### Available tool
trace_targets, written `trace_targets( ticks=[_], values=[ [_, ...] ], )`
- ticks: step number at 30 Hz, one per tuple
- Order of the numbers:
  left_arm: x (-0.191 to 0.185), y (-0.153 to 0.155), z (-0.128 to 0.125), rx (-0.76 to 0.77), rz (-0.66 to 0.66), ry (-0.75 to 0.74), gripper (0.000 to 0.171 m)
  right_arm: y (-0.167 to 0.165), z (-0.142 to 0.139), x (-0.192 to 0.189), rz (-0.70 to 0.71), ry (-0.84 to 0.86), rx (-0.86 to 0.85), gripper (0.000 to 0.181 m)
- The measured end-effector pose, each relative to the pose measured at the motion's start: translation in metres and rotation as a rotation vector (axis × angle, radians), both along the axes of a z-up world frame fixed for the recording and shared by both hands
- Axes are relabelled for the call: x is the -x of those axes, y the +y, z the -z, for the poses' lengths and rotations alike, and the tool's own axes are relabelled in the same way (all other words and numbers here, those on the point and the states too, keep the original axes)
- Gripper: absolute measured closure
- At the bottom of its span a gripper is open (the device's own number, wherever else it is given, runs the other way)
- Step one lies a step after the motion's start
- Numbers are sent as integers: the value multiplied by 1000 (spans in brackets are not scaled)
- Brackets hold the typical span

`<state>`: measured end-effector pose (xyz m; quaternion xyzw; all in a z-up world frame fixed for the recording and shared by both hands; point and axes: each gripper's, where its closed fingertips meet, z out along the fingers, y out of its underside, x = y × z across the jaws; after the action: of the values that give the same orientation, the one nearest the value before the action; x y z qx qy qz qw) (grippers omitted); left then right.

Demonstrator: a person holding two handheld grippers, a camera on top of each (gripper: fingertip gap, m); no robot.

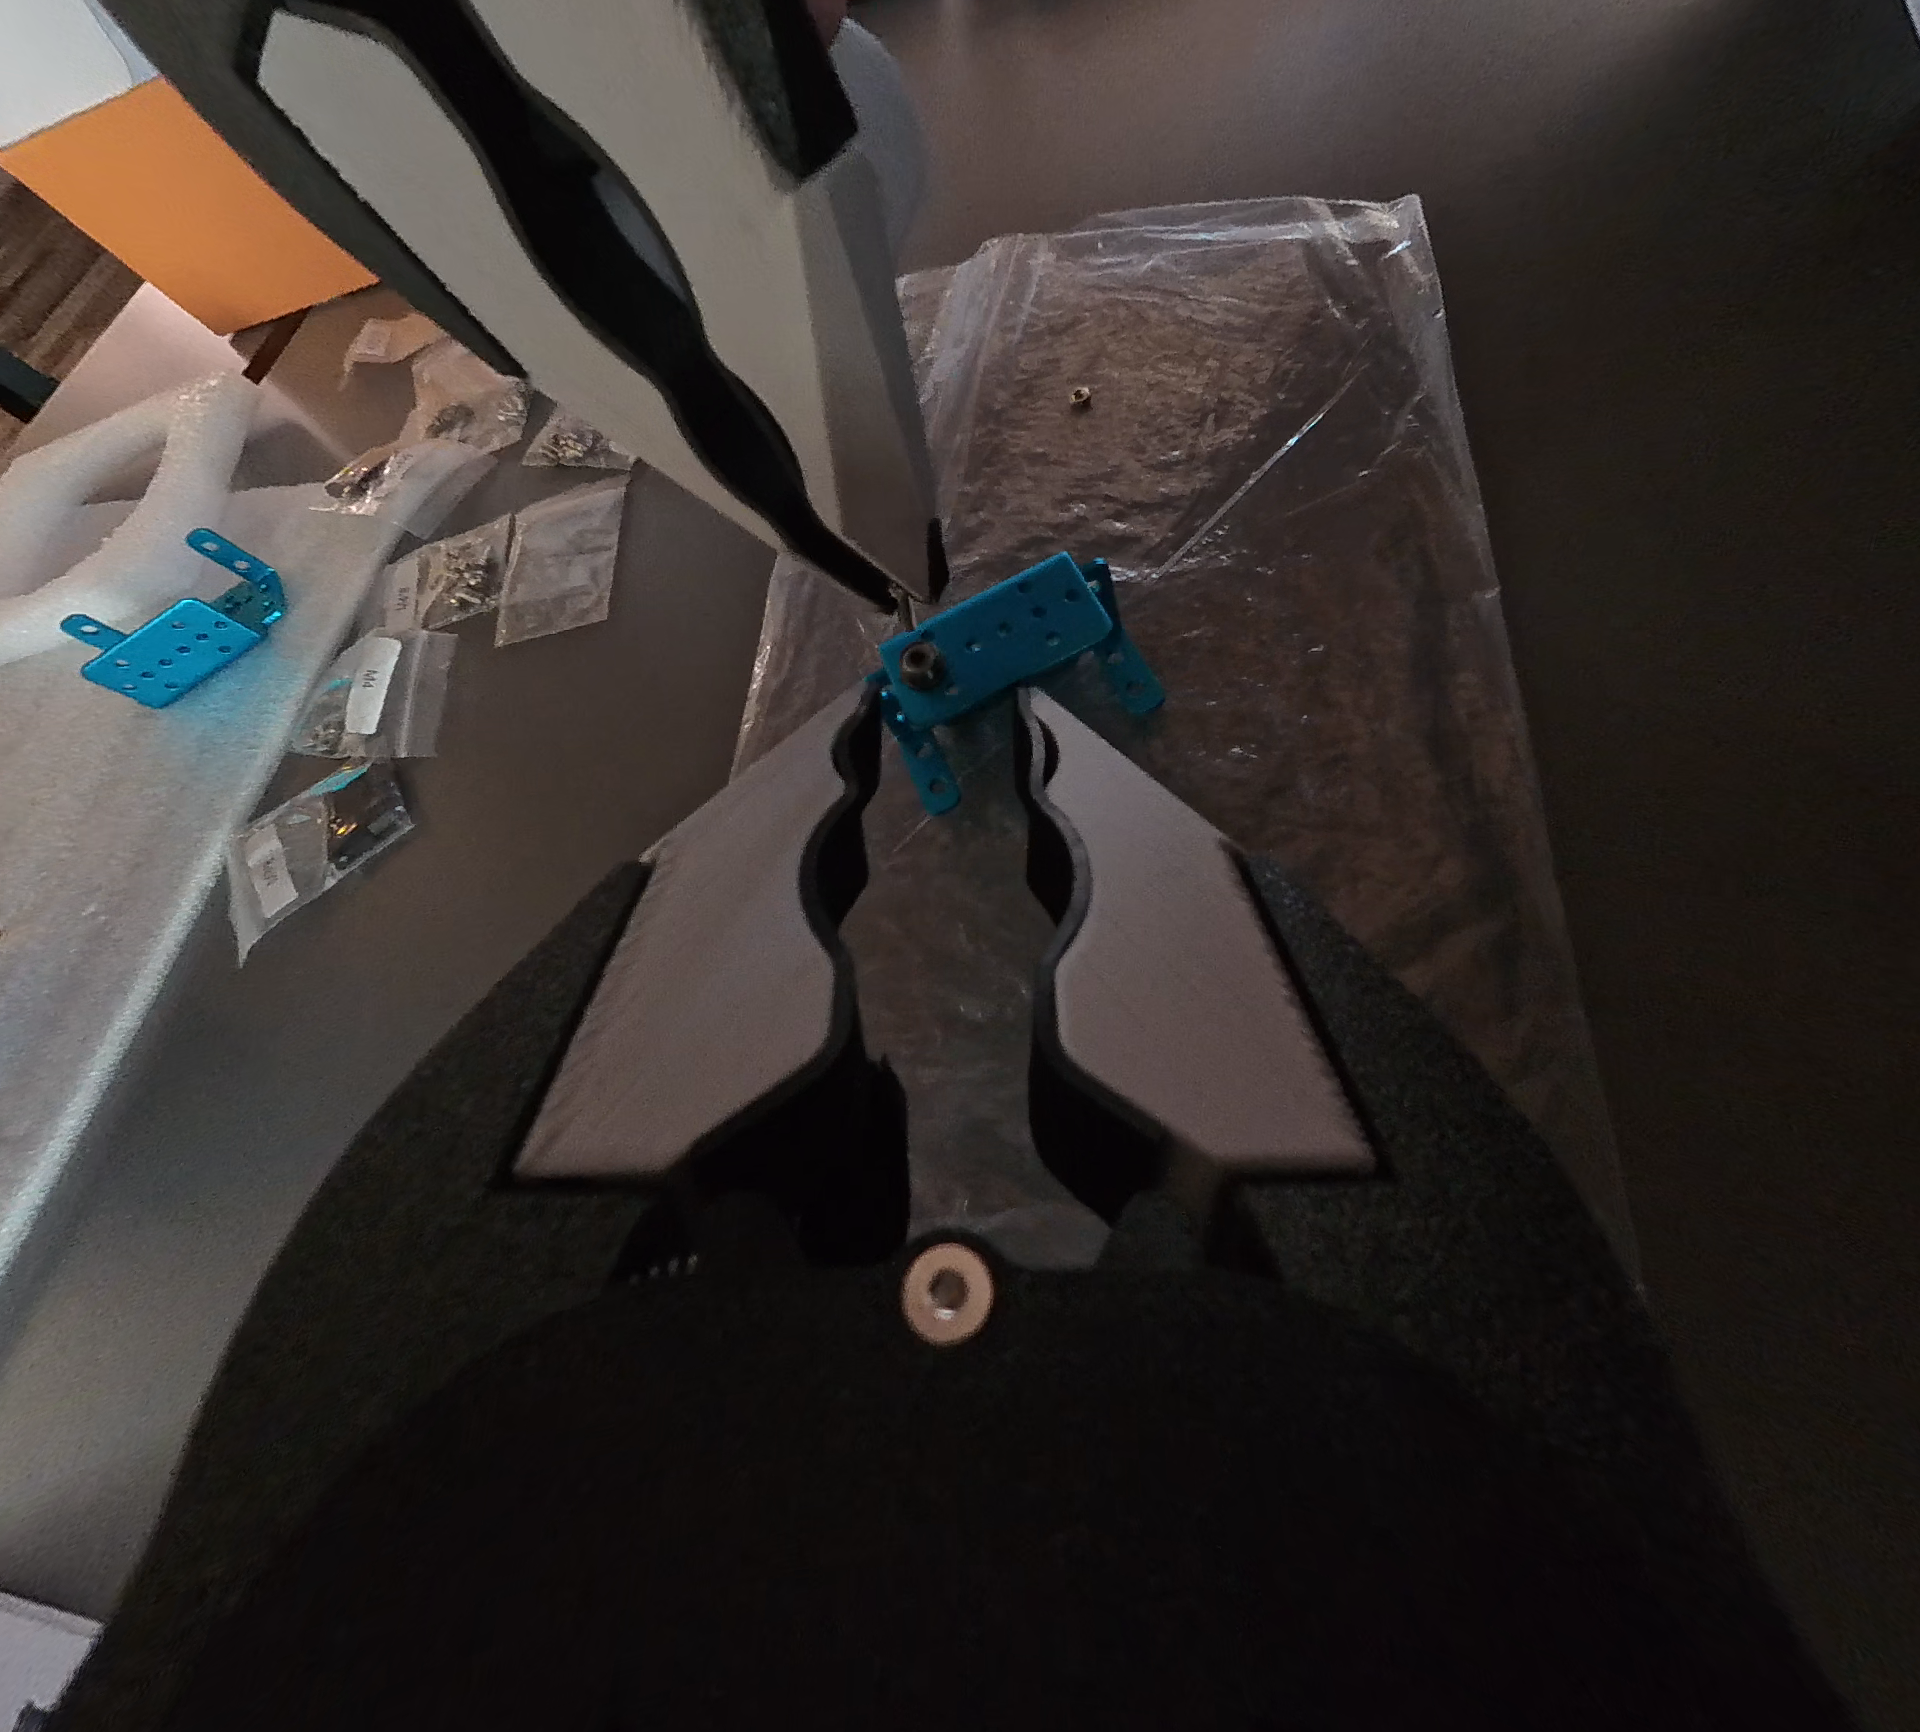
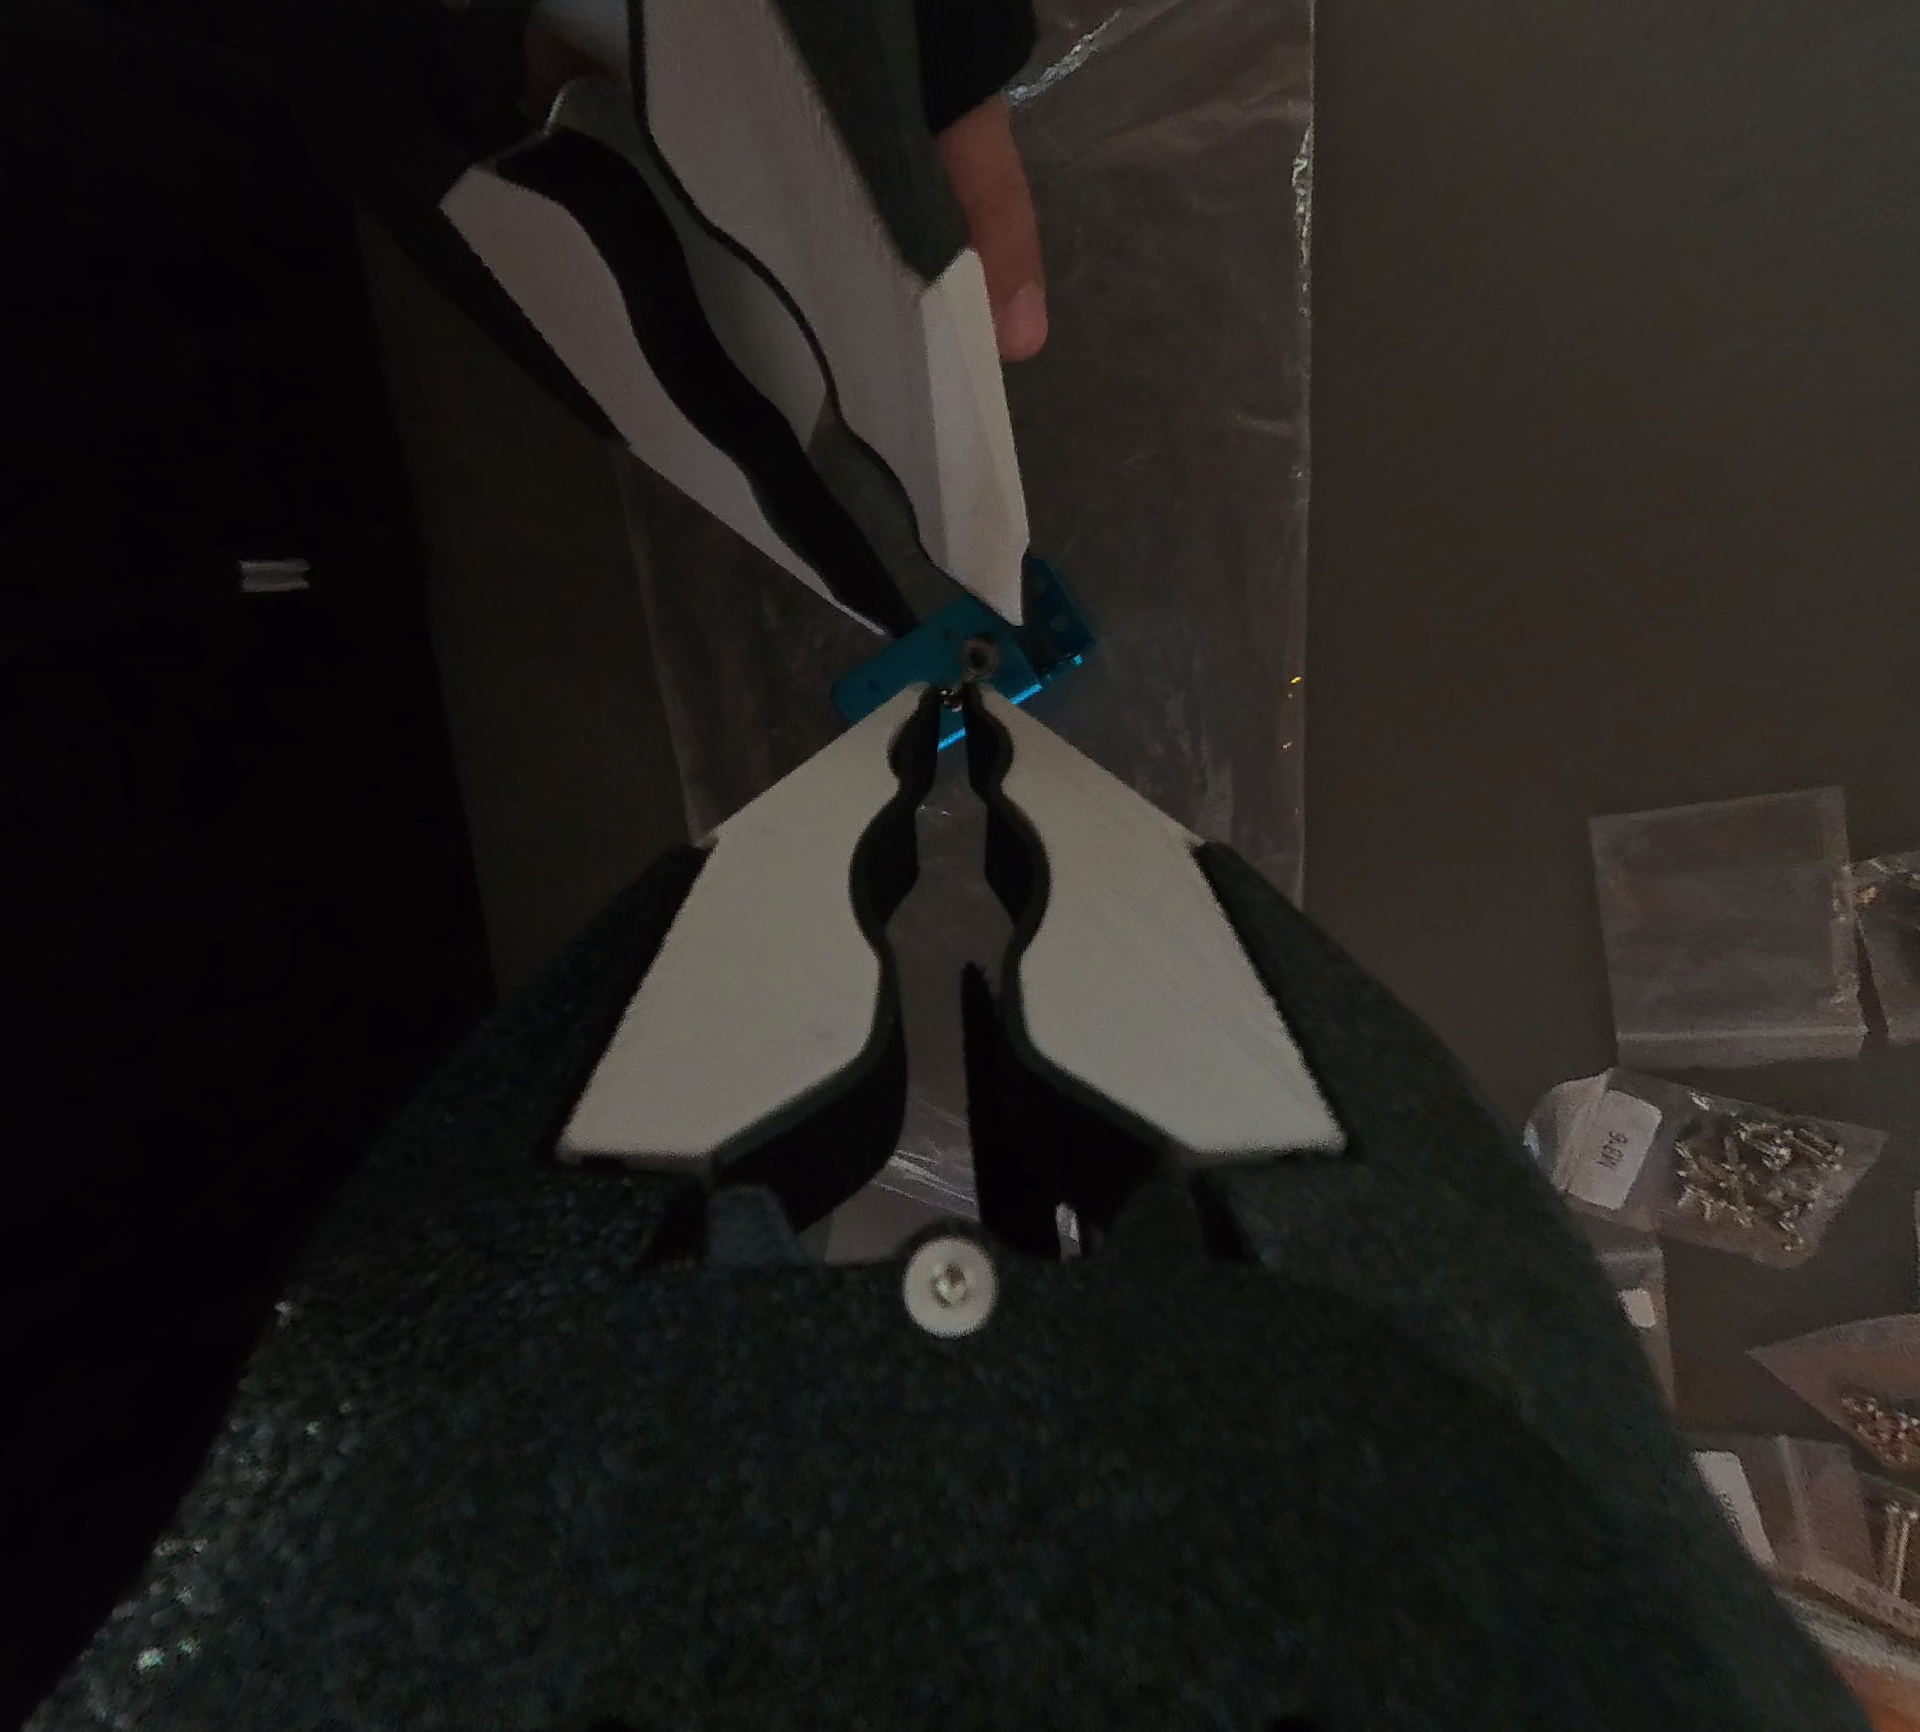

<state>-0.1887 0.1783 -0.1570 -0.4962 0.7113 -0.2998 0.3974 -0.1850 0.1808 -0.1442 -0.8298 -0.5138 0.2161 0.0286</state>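
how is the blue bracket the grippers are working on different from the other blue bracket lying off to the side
The held blue bracket sits between the left gripper fingertips, flanges pointing down, over the clear plastic bag; the spare blue bracket lies untouched on white foam, flanges pointing up. The held one carries a dark screw in a hole, with the right gripper tips at it; the spare's holes look empty. Both are perforated blue metal U-shapes.

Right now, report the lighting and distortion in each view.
Left wrist view: dim, wide-angle bending at the edges, glare streaks on the plastic bag, blue bracket readable. Right wrist view: much darker, left side nearly black, blue bracket barely lit.
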Motion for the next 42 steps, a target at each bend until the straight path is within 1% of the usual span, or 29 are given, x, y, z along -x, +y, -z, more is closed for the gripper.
trace_targets(
  ticks=[15,30,34,38,39,42],
  values=[
    [-1,-4,2,-60,23,-3,150,-1,5,1,-40,-75,29,178],
    [0,-4,3,-93,17,2,151,-3,4,3,-58,-98,28,177],
    [1,-2,5,-72,8,18,151,-4,-3,1,-32,-44,6,177],
    [4,-2,4,-20,-5,24,147,-13,-11,-1,24,74,-14,178],
    [5,-2,3,0,-5,22,146,-16,-12,-1,41,99,-15,178],
    [9,-5,-6,99,5,-8,146,-14,-16,-5,102,162,-92,177]
  ],
)
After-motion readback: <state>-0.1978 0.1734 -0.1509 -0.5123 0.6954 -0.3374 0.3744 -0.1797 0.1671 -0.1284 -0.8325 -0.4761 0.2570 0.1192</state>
